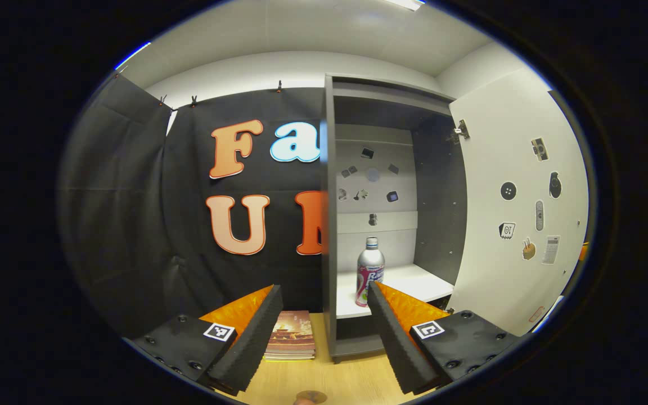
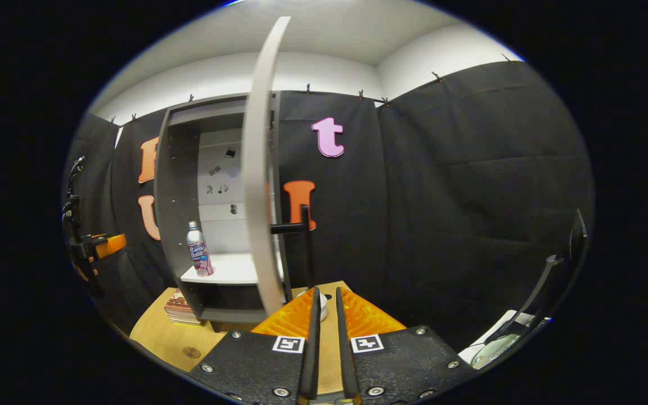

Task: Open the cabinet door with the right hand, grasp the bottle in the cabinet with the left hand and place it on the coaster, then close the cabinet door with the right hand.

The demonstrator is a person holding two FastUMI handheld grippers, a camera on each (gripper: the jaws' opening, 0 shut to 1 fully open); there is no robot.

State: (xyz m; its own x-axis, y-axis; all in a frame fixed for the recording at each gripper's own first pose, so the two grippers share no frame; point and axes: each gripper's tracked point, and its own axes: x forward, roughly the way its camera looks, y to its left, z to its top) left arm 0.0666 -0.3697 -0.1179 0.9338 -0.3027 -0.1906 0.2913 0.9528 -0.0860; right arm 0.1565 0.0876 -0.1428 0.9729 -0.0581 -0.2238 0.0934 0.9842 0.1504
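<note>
Door (image 1: pixel 518 197): swung open
Left hand-held gripper (image 1: pixel 324 315): jaws apart; you centre them on the bottle (image 1: pixel 370 270), then close
Right hand-held gripper (image 2: pixel 324 309): nearly together, empty

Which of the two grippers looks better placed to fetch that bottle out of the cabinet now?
The left. The left gripper faces the open cabinet with jaws spread, the bottle just ahead between its fingers. The right gripper is nearly closed, beside the swung-open door.
</note>
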